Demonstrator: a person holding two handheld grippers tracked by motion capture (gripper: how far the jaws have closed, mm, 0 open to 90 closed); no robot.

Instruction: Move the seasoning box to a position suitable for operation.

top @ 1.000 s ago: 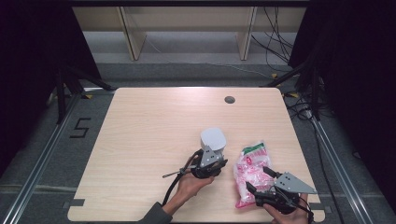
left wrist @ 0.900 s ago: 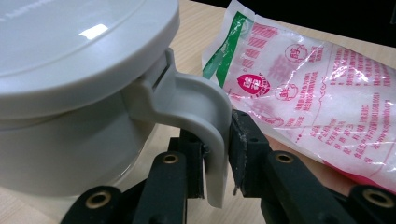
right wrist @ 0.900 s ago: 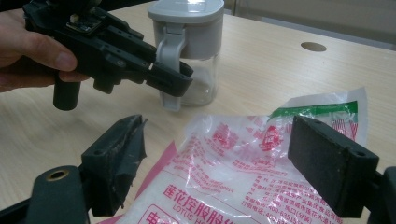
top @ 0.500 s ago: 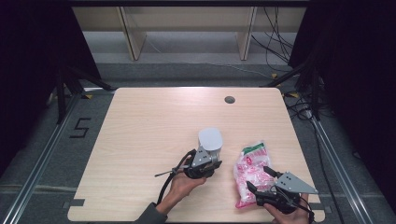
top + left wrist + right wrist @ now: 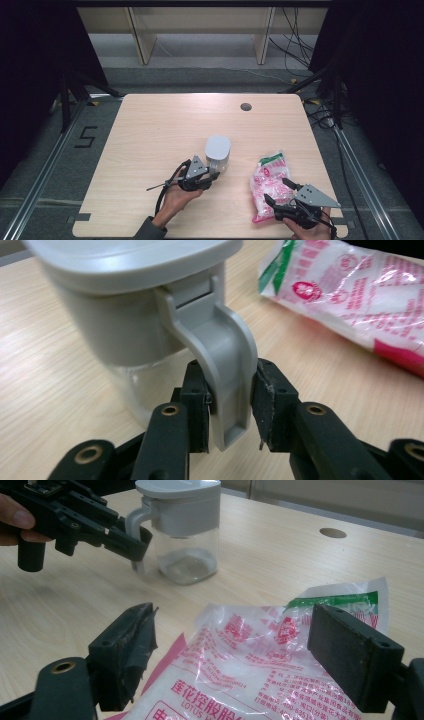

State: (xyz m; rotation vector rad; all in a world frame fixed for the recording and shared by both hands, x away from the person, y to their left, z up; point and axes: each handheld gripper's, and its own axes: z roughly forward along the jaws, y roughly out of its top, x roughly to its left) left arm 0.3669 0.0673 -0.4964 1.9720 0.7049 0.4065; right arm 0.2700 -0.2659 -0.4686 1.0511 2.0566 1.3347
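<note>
A clear jar [image 5: 218, 150] with a grey lid stands upright mid-table, its grey handle [image 5: 227, 355] facing my left gripper [image 5: 214, 178]. In the left gripper view, the handle sits between the jaws of that gripper [image 5: 230, 385]. Those jaws have just been opening: the pads flank the handle closely, with a thin gap at the right pad. The right gripper view shows the same jar [image 5: 185, 535] and the left gripper [image 5: 137, 545] around its handle. A pink and white plastic bag [image 5: 267, 175] lies at the right front. My right gripper [image 5: 276, 190] stands open over the bag's near end [image 5: 260, 650].
A round cable hole [image 5: 245, 106] sits near the table's far edge [image 5: 210, 95]. Bare wood spreads to the left and behind the jar. Wooden shelf legs and cables stand on the floor beyond the table.
The left gripper has drawn the jar by its handle to the left across the table. The right gripper and the bag have stayed in place.
</note>
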